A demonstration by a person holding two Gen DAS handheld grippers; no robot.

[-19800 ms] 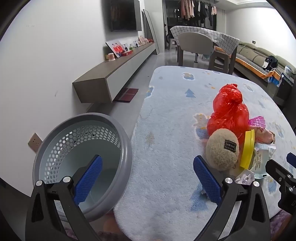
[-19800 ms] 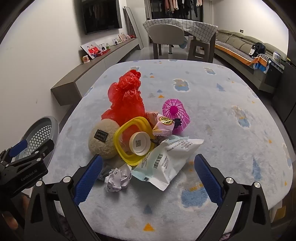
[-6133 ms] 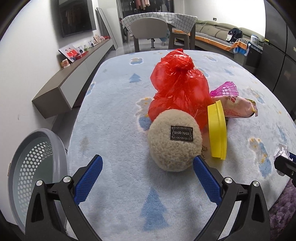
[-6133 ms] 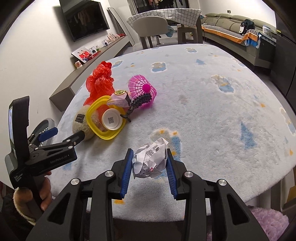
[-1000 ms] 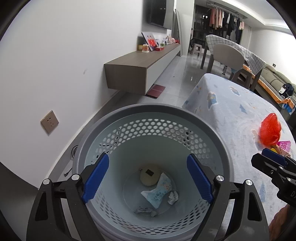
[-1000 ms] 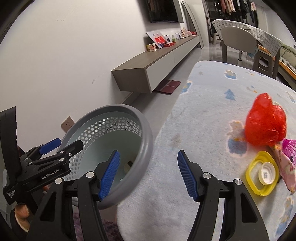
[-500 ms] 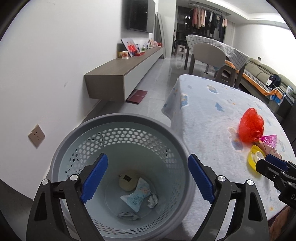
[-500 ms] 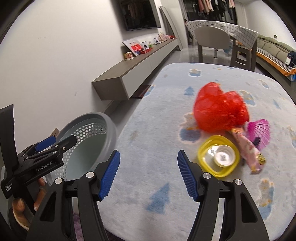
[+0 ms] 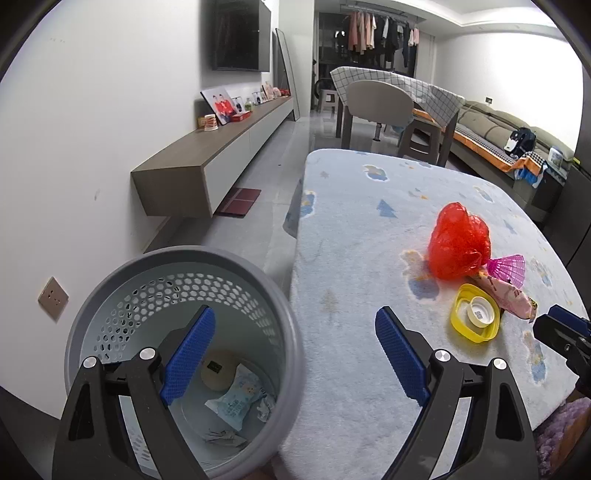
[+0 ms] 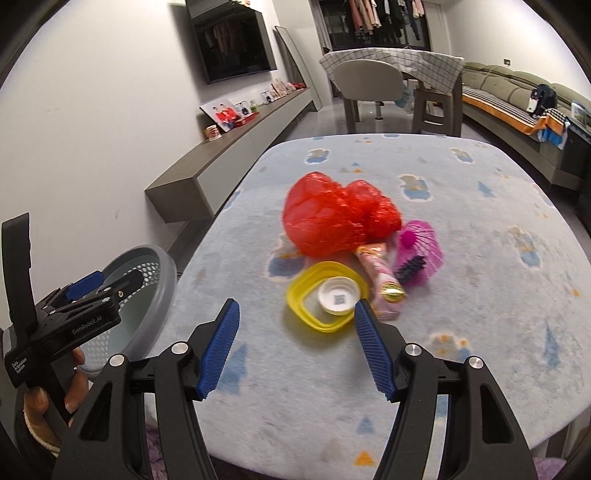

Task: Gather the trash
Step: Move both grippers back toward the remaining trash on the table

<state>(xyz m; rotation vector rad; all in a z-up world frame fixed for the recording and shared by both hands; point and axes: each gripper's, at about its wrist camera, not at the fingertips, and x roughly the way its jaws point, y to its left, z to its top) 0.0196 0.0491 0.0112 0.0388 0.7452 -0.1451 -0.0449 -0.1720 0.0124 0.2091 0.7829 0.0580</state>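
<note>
Right wrist view: my trash pile sits mid-table, red bag [image 10: 338, 218] behind a yellow lid [image 10: 325, 297] holding a white cap [image 10: 339, 295] with a QR label. My right gripper [image 10: 295, 345] hovers wide and empty near it. My left gripper [image 9: 291, 356], marked "GenRobot.AI", gapes over the gray bin [image 9: 291, 369].

You are in a home living room. A wall-mounted TV [image 9: 236, 35] hangs at upper left above a long floating cabinet [image 9: 207, 155] carrying framed family photos [image 9: 220, 104]. Clothes on a rack [image 9: 373, 26] hang at top center, behind a dining table with a checked cloth [image 9: 417, 88] and a chair [image 9: 380, 101]. A sofa [image 9: 495, 125] fills the right edge.
</note>
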